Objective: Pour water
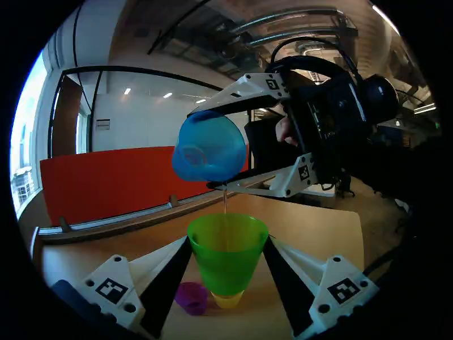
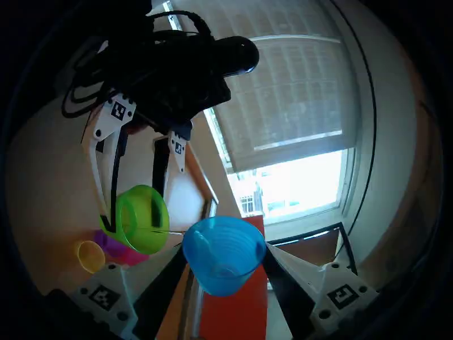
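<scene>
Here, at the left of the left gripper view, a small purple cup (image 1: 191, 297) and a yellow cup (image 1: 227, 300) sit on the bench (image 1: 317, 226), near and just below the green cup (image 1: 227, 269). The left hand-held gripper (image 1: 227, 246) holds that green cup upright, with both fingers pressed against its sides about midway up. Directly above it the blue cup (image 1: 209, 146) is tipped well over, and a thin thread of water (image 1: 225, 201) falls from its lip into the green one. Further right, the right hand-held gripper (image 2: 223, 252) clamps the blue cup across its wall, one finger on each side.

Both cups look like thin, smooth plastic. They are probably light, a little springy under a squeeze, easy to dent and slippery when wet. They widen upward, so a hold across the middle of the wall, below the rim, seems safest, since the taper would wedge a slipping cup tighter. The green cup should grow heavier as it fills, so it likely needs a firm but not crushing grip.
</scene>
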A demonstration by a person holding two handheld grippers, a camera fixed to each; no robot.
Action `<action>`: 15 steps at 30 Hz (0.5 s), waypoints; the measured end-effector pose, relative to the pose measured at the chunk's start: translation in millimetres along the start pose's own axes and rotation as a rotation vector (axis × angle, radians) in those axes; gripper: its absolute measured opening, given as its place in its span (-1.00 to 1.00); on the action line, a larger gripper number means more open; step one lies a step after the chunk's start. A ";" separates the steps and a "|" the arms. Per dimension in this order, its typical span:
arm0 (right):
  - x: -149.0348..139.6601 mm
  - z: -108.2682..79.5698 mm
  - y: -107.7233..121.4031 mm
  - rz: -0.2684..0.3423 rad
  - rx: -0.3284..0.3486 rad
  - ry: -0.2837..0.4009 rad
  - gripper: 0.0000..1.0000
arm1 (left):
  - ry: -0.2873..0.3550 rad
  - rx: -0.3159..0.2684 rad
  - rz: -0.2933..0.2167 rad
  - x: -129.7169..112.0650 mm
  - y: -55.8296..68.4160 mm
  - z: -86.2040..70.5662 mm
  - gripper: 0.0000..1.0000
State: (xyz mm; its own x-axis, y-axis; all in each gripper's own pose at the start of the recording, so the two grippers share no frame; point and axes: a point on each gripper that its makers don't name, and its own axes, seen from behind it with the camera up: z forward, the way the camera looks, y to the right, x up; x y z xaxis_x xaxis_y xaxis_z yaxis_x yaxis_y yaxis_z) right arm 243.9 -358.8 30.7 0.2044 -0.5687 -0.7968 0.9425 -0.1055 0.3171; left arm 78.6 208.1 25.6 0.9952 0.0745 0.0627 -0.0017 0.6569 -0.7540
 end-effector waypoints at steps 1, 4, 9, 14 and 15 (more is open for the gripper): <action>0.1 -0.1 0.0 -0.003 0.000 -0.001 0.83 | 0.000 0.000 -0.001 0.1 -0.2 -0.1 0.72; 0.4 -0.5 -0.2 -0.010 0.001 -0.002 0.83 | 0.000 0.001 -0.003 0.4 -0.9 -0.2 0.72; 1.5 -0.5 -0.6 -0.020 0.000 -0.002 0.83 | 0.001 0.001 -0.001 0.9 -1.5 -0.4 0.72; 4.3 0.1 -0.8 -0.019 -0.007 0.001 0.83 | 0.000 0.002 0.001 0.9 -1.2 -0.9 0.72; 4.8 0.1 -0.7 -0.019 -0.008 0.002 0.83 | 0.000 0.002 0.001 1.0 -1.3 -1.1 0.72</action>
State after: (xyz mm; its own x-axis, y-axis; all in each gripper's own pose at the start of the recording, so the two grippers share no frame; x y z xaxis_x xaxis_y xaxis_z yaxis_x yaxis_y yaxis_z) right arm 244.2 -361.5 26.7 0.1869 -0.5646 -0.8039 0.9483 -0.1099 0.2977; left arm 79.7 206.5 26.0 0.9952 0.0750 0.0621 -0.0027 0.6584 -0.7527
